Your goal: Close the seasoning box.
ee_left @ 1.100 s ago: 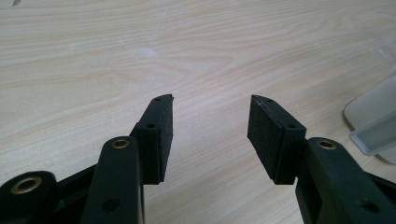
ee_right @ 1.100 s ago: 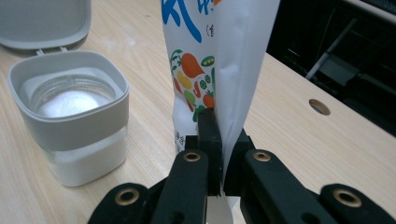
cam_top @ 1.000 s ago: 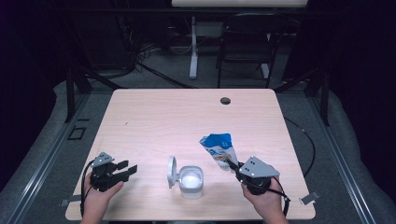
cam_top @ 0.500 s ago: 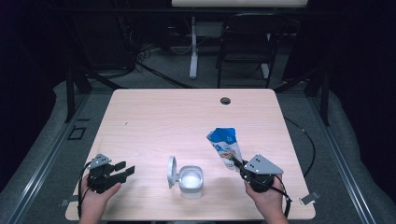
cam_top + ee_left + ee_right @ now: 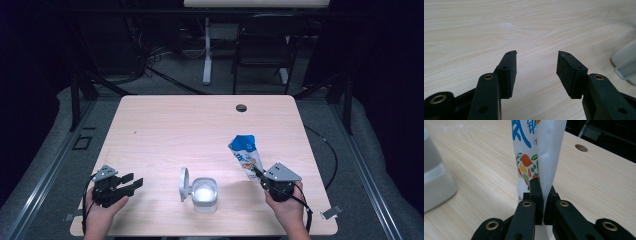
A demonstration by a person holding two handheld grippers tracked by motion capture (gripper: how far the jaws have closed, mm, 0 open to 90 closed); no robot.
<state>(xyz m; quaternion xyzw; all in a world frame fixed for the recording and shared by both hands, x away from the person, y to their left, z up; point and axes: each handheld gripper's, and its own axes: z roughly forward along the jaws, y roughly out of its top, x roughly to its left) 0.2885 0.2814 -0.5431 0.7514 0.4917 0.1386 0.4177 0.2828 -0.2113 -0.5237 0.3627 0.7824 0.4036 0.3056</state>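
The right gripper (image 5: 256, 172), jaws pinched on the near end of the blue-and-white pouch (image 5: 245, 152), holds its long axis running far-left, just right of the open white container (image 5: 205, 194), while the left gripper (image 5: 131, 183) rests spread, empty.

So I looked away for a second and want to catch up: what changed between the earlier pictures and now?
The right gripper, shut on the blue-and-white pouch, has carried it a little to the right and toward the table's near edge, away from the open white container. Nothing was grasped or let go. The left gripper stayed open and in place, and the container did not move.
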